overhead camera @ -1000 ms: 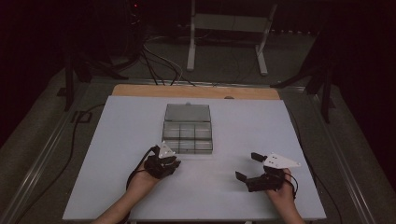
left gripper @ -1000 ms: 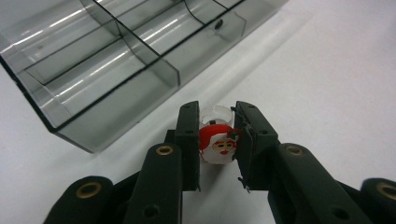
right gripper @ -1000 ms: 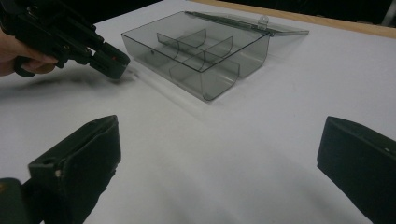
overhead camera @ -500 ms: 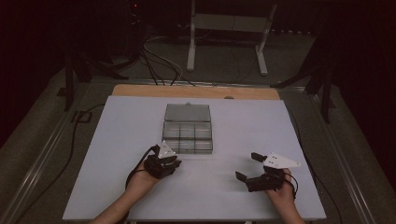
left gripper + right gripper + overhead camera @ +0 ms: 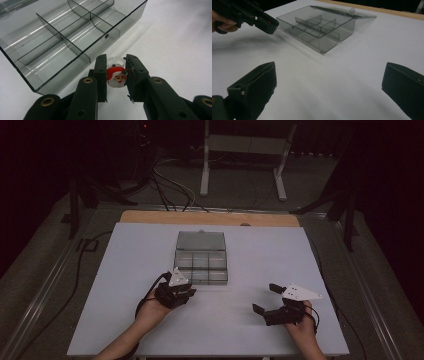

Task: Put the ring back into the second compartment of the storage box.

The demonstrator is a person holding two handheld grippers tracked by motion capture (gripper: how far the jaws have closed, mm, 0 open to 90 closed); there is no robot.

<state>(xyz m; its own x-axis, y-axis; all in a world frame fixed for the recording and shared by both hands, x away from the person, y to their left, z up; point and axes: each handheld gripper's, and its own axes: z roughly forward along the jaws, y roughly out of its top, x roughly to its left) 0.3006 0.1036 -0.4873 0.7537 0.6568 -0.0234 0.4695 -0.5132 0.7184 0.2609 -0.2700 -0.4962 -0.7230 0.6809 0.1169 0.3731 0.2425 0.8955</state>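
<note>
change: left gripper [image 5: 186,292] nudged closer to organizer box [image 5: 201,262] | left: clamped on Santa ring [image 5: 117,76], just short of box's near wall | right gripper [image 5: 266,300]: wide, empty | step: carry | next: lift over wall into a compartment

So my flat white bench [image 5: 125,285] with the bare wooden strip along its far edge has just one thing sitting on it: a smoky clear plastic compartment box [image 5: 201,264], lid [image 5: 201,240] flipped open flat behind.
</note>
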